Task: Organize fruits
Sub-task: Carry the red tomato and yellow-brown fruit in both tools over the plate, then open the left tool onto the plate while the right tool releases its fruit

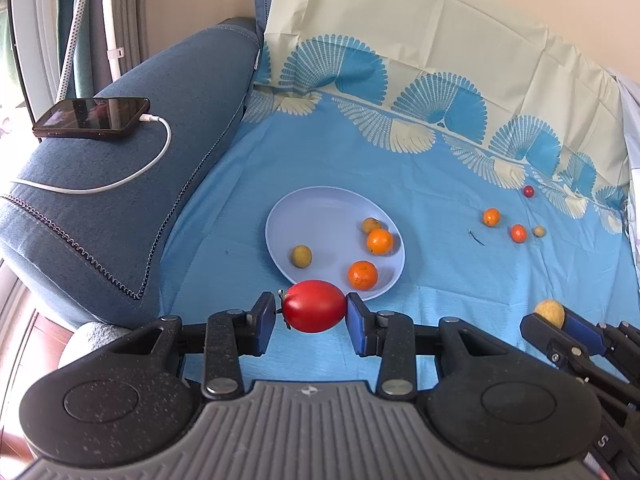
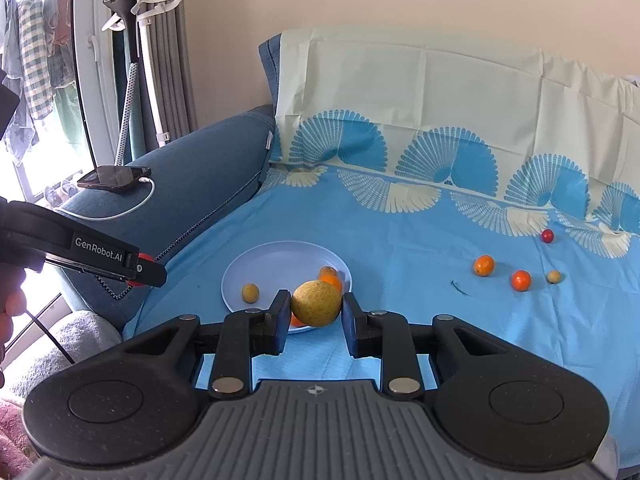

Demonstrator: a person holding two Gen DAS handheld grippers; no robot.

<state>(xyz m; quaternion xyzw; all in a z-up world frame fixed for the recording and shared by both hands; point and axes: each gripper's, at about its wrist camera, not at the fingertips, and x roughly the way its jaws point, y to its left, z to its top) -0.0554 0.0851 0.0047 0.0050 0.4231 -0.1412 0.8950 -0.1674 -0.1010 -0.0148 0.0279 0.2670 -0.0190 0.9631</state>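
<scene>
My left gripper (image 1: 312, 314) is shut on a red tomato (image 1: 314, 306), held just before the near rim of the pale blue plate (image 1: 312, 216). The plate holds two oranges (image 1: 379, 241), (image 1: 362, 275) and two small yellow-brown fruits (image 1: 301, 256), (image 1: 371, 225). My right gripper (image 2: 316, 310) is shut on a yellow-brown round fruit (image 2: 316, 303), above the plate's near edge (image 2: 280, 256). The right gripper also shows at the lower right of the left wrist view (image 1: 560, 326). Loose on the blue cloth to the right lie two oranges (image 2: 484, 265), (image 2: 521, 280), a small yellow fruit (image 2: 553, 276) and a small red one (image 2: 547, 235).
A blue sofa armrest (image 1: 132, 168) rises on the left, with a phone (image 1: 92, 117) and white charging cable on it. The cloth-covered backrest (image 2: 420, 92) stands behind the seat. A garment steamer stand (image 2: 132, 60) is by the window at left.
</scene>
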